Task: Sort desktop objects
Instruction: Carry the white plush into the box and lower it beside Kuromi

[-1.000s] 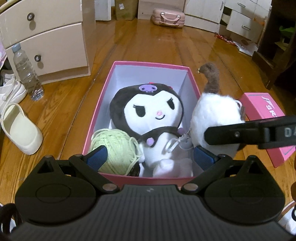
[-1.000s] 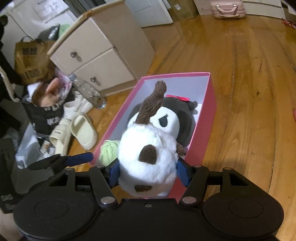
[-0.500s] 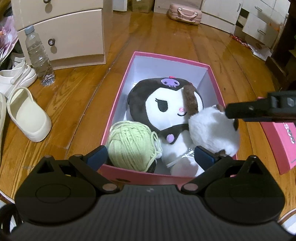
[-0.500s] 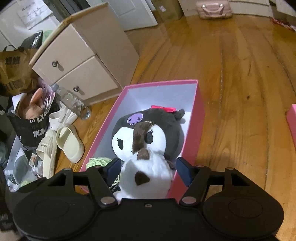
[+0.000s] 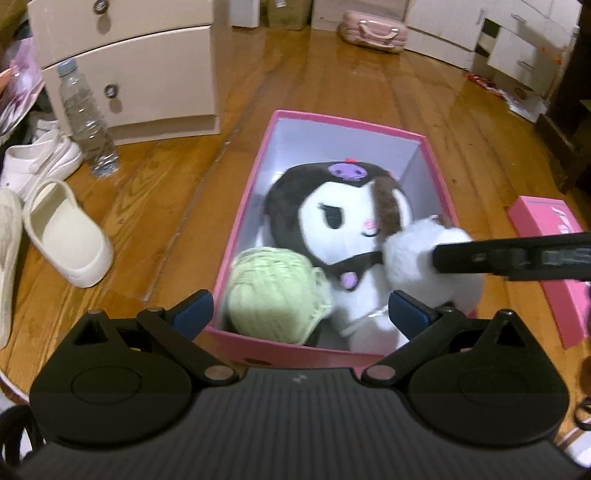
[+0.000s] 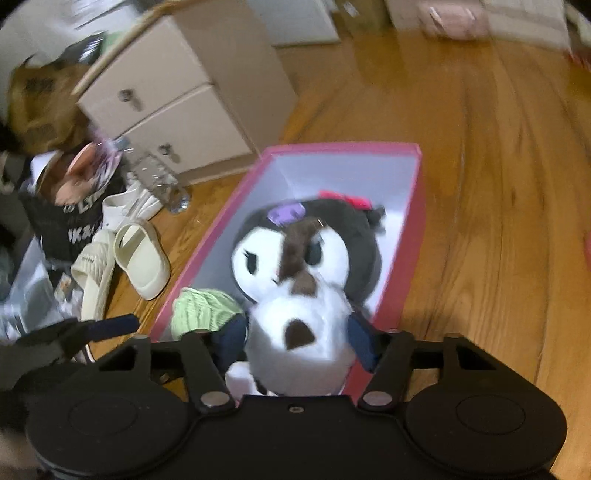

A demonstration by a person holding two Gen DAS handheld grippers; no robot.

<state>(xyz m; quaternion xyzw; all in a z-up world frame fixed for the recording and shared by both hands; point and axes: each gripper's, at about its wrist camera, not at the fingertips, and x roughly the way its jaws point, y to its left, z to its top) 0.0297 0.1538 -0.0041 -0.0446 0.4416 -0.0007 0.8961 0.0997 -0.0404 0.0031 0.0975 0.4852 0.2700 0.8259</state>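
A pink box (image 5: 246, 192) (image 6: 413, 236) on the wooden floor holds a black-and-white Kuromi plush (image 5: 332, 210) (image 6: 332, 240) and a green yarn ball (image 5: 273, 291) (image 6: 201, 308). My right gripper (image 6: 299, 341) is shut on a white fluffy plush with brown patches (image 6: 299, 325) (image 5: 417, 258), low inside the box's near right corner, against the Kuromi plush. Its finger (image 5: 513, 256) crosses the left wrist view. My left gripper (image 5: 301, 314) is open and empty, just above the box's near edge.
A cream drawer cabinet (image 5: 125, 66) (image 6: 184, 107) stands at back left with a plastic bottle (image 5: 86, 118), slippers (image 5: 70, 236) (image 6: 142, 258) and bags (image 6: 66, 206). The pink box lid (image 5: 554, 258) lies right of the box. A pink case (image 5: 373, 26) sits far back.
My right gripper has lowered the white plush from above the box's right side down into the box beside the Kuromi plush. The left gripper stayed open, drifting back slightly.
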